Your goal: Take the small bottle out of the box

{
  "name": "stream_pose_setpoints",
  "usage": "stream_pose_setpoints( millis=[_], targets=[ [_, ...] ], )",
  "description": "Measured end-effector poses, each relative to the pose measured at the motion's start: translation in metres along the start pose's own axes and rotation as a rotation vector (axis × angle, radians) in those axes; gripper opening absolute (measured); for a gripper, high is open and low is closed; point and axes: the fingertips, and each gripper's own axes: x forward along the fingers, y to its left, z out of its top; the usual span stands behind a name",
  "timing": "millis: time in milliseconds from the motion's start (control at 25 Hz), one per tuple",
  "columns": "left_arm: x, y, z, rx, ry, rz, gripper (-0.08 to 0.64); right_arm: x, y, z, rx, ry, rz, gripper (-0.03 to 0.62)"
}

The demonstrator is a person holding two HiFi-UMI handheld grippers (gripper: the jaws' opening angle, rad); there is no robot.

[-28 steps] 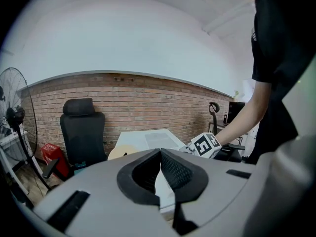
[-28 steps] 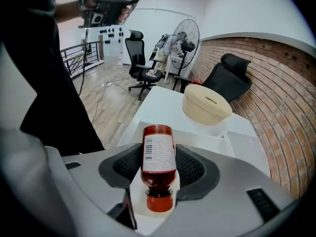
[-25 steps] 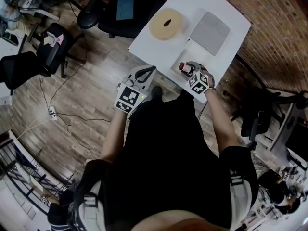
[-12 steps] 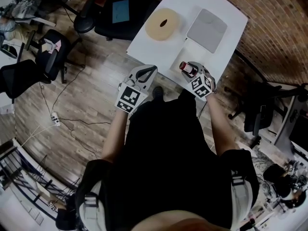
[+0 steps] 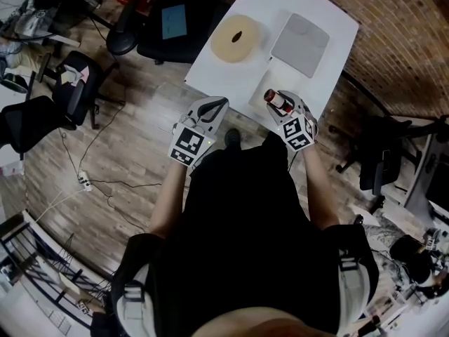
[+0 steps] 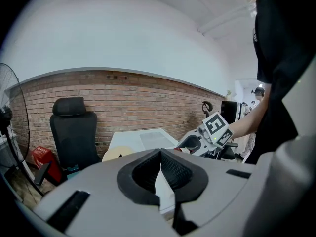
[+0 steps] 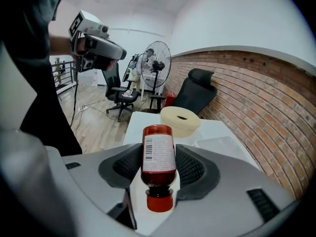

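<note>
Small bottle point(image 7: 159, 154), dark red with a white label and a red cap, lies level in the right gripper point(image 7: 159, 168). Both padded jaws press against its sides, the cap points back toward the camera and the base points out over the table point(image 5: 228, 72). From the head view the bottle sits over the near-right corner of the table, above the near end of a shallow white box point(image 5: 261, 90). How far it stands clear of the box's rim cannot be told. What shows of the box's inside is plain white.

Just past the box toward the far-right corner lies a flat grey slab point(image 5: 302, 44), and beside it toward the far-left edge sits a cream ring point(image 5: 238, 37) with a hole in its middle. The strip of table along the near-left edge is bare.

Off that near-left edge, over the wooden floor point(image 5: 126, 146), hangs the left gripper point(image 6: 160, 153), its jaws pressed together with nothing between them. It is well apart from the right gripper. A brick wall point(image 5: 393, 41) runs close along the table's right side, so open room lies to the left, where black office chairs point(image 5: 77, 76) stand farther out on the floor.
</note>
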Motion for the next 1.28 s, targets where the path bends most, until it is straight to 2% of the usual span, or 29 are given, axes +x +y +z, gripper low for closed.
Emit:
stream_pose_setpoints(
  millis=[280,480,760,960,1280],
  targets=[
    [0.008,-0.001,0.002,0.012,-0.001,-0.029,0.018,-0.028,-0.013,0.035,0.028,-0.091,-0.06,0.21],
    [0.017,-0.007,0.004,0.028,0.001,-0.051,0.018,-0.036,-0.018,0.032,0.037,-0.097,-0.077,0.21],
    [0.018,-0.012,0.003,0.036,0.003,-0.067,0.018,-0.048,-0.012,0.027,0.152,-0.134,-0.067,0.21],
    [0.015,-0.014,0.003,0.04,0.005,-0.077,0.018,-0.057,-0.008,0.039,0.208,-0.195,-0.052,0.21],
    [0.017,-0.017,0.002,0.049,0.003,-0.1,0.018,-0.067,-0.009,0.053,0.219,-0.246,-0.058,0.212]
  ],
)
